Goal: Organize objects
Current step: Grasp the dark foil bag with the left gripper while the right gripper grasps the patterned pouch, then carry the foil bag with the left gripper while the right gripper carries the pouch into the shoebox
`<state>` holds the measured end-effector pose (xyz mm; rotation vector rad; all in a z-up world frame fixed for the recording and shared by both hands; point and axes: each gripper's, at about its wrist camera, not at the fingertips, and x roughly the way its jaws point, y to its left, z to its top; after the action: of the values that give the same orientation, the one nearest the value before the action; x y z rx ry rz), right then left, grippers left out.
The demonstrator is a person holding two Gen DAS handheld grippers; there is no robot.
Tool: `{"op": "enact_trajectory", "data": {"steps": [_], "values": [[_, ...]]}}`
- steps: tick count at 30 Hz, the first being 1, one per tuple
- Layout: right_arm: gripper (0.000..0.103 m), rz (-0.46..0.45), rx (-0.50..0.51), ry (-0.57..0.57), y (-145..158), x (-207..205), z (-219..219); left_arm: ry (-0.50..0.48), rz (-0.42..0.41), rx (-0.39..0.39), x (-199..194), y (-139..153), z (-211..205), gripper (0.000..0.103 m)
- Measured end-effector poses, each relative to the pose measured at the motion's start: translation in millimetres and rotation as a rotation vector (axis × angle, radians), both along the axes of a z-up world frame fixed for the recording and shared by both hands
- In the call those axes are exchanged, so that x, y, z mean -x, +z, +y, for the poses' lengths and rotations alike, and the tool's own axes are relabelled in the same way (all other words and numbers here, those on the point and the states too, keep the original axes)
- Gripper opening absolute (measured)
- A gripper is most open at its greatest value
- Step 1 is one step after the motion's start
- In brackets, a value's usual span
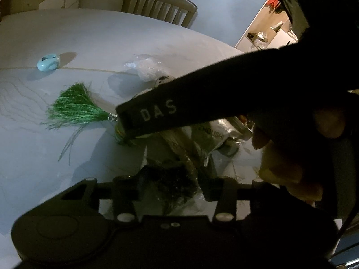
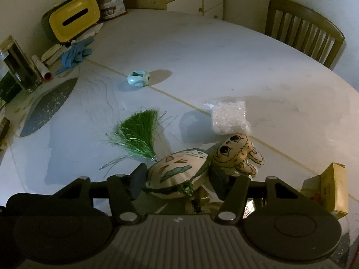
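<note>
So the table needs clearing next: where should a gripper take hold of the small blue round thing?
Grip the small blue round thing across its rounded sides, coming down from above; it sits alone on the table with nothing crowding it.

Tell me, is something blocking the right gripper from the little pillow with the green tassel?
Nothing visible does. The right gripper already has the pillow between its fingers; the cartoon plush only lies beside it.

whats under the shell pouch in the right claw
Under the shell pouch a dark, shiny wrapper shows, its rest hidden by the pouch and right claw. The green tassel lies beside it.
</note>
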<state>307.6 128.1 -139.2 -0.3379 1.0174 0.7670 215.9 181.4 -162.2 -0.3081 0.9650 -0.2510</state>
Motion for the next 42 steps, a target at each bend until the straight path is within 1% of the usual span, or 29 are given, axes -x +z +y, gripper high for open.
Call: {"op": "enact_trajectory", "data": {"steps": [4, 7, 10, 15, 21, 24, 28, 32, 35, 42], "values": [[0.055, -0.004, -0.007, -0.014, 1, 2, -1, 0.003, 0.005, 0.006, 4, 2, 1, 0.038], [0.054, -0.008, -0.026, -0.031, 5, 4, -5, 0.006, 0.010, 0.013, 7, 4, 2, 0.038], [0.053, -0.017, -0.049, -0.049, 13, 6, -11, 0.012, -0.002, 0.027, 12, 13, 2, 0.038], [0.053, -0.034, -0.110, -0.080, 35, 14, -26, 0.012, -0.026, 0.048, 24, 32, 4, 0.038], [0.053, -0.061, -0.170, -0.120, 62, 29, -54, 0.000, -0.028, 0.056, 24, 50, 5, 0.037], [0.053, -0.077, -0.199, -0.146, 76, 38, -72, -0.020, -0.036, 0.059, 27, 60, 0, 0.037], [0.053, -0.099, -0.219, -0.178, 95, 50, -99, -0.038, -0.022, 0.086, 26, 74, -8, 0.037], [0.053, -0.122, -0.241, -0.217, 112, 60, -131, -0.060, -0.026, 0.088, 26, 86, -22, 0.038], [0.053, -0.144, -0.252, -0.261, 123, 67, -159, -0.091, -0.021, 0.091, 23, 95, -39, 0.037], [0.053, -0.187, -0.276, -0.344, 143, 75, -227, -0.165, -0.044, 0.069, 16, 121, -90, 0.038]]}}
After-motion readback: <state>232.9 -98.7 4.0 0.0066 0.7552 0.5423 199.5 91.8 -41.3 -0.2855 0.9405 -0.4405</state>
